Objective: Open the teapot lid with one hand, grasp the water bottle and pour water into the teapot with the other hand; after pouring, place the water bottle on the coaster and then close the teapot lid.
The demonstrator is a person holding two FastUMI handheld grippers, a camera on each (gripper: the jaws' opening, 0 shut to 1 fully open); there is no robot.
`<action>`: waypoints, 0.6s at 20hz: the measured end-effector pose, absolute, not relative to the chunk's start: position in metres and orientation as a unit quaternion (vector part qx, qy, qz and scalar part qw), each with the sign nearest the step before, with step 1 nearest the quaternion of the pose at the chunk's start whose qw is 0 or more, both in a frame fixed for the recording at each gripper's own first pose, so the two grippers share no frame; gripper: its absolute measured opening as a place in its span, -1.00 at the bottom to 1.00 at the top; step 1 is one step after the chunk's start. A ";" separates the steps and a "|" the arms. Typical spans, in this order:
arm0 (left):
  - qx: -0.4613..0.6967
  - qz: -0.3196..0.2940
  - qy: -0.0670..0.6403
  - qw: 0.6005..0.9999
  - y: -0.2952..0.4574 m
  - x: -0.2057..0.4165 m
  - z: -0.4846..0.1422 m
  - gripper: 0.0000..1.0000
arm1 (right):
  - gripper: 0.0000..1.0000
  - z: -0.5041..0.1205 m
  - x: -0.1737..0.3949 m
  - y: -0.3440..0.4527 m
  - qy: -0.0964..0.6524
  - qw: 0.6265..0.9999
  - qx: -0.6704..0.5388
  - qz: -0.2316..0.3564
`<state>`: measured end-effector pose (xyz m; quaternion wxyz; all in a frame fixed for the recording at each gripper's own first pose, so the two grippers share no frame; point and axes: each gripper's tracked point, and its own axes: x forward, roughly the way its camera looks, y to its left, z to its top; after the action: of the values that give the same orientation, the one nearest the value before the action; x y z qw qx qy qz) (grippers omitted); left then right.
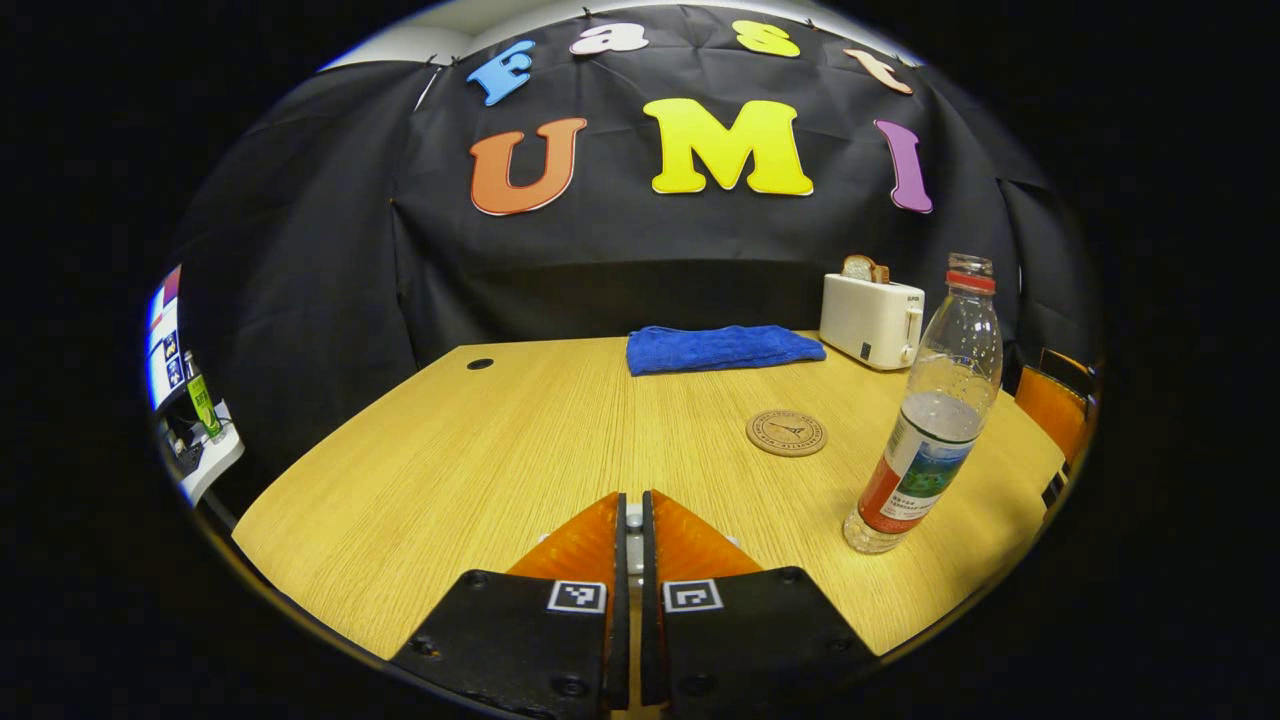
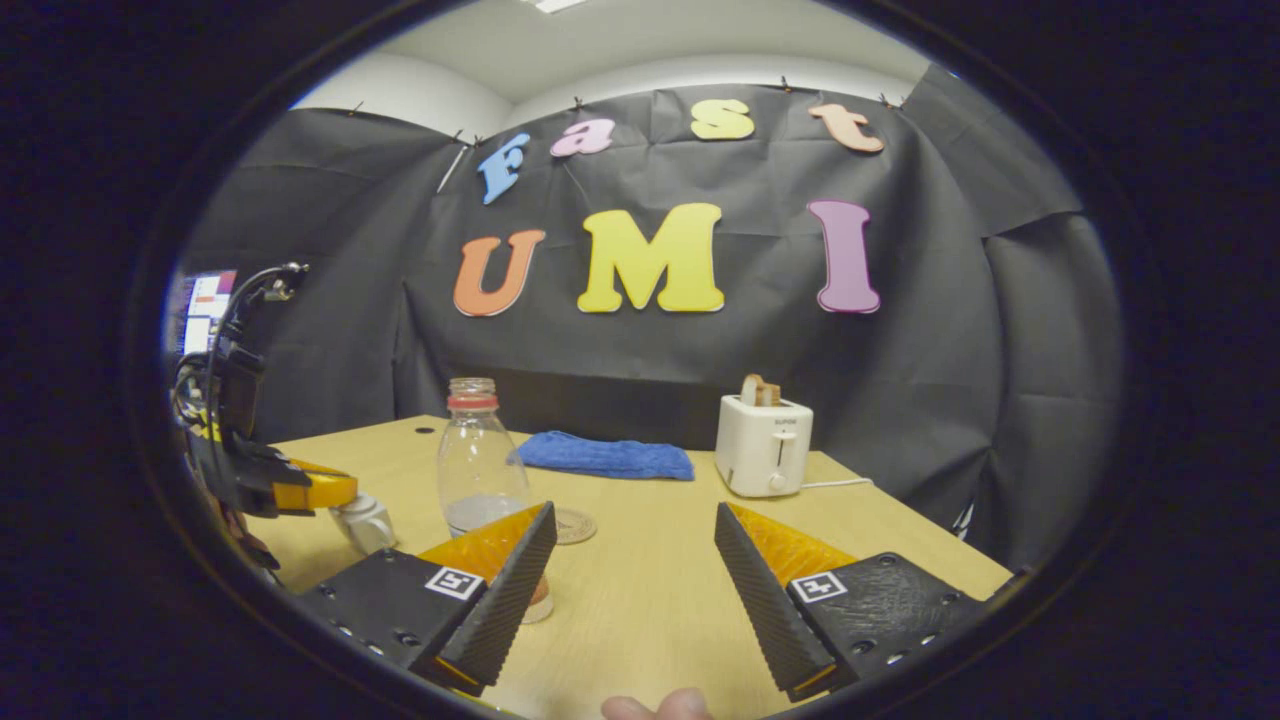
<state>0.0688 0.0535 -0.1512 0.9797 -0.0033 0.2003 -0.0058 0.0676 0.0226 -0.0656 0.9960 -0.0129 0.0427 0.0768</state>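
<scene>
Two grippers work at different stages: the left gripper (image 1: 632, 545) has its fingers nearly pressed together on something small and pale between them, which I judge to be the teapot lid's knob, though I cannot tell for sure. Seen from the right gripper view, it sits over a pale object (image 2: 362, 520), likely the teapot. The right gripper (image 2: 635, 560) has its fingers spread wide, the water bottle (image 2: 480, 470) just ahead by its left finger. Next it must swing left to bracket the bottle. The coaster (image 1: 787, 433) lies beyond on bare desk (image 1: 480, 470); the toaster (image 2: 764, 443) and blue cloth (image 1: 722, 348) stand well clear.
</scene>
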 end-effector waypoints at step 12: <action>-0.039 -0.018 0.142 0.989 0.050 0.054 -0.101 -0.92 | 0.92 -0.103 0.066 0.092 0.087 0.983 -0.009 0.162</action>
<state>0.0541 0.0504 -0.1013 0.9889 -0.0391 0.1422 -0.0175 0.0662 0.0919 -0.1033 0.9829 -0.0087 0.0870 0.1623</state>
